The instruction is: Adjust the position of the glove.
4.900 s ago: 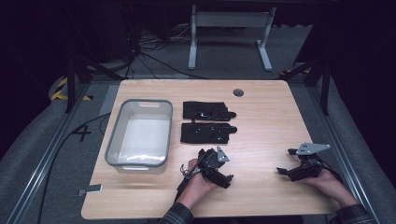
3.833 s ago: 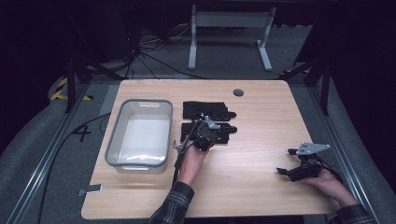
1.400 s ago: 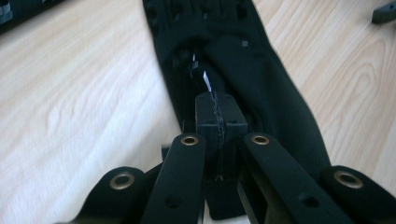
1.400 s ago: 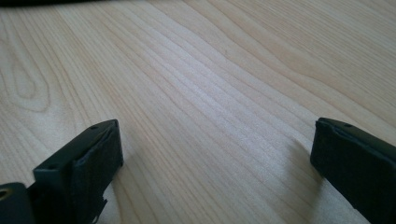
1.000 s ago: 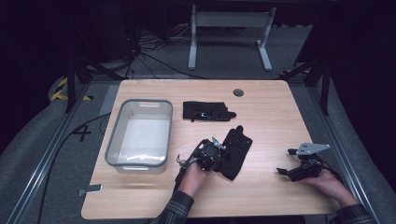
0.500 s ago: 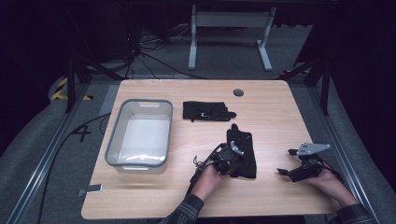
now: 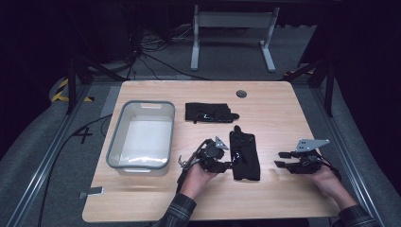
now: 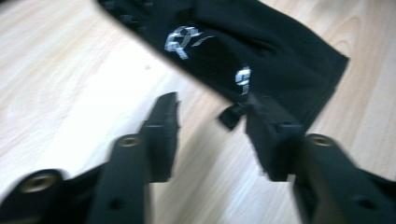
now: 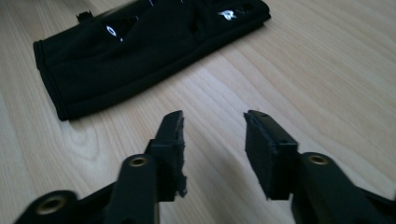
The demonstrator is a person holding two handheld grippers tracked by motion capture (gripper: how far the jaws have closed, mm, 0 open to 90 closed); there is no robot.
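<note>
Two grippers flank the near glove (image 7: pixel 245 156): left gripper (image 7: pixel 228 164) just opened beside its cuff, holding nothing; right gripper (image 7: pixel 279 159), just narrowed, empty.

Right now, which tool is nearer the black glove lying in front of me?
Left. The left tool sits right beside the near glove, its jaws just opened off the cuff. The right tool rests apart, off to the glove's right.

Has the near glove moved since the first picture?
Yes. The near glove has been dragged toward the table's front edge and turned lengthwise, away from the far glove it lay beside.
</note>
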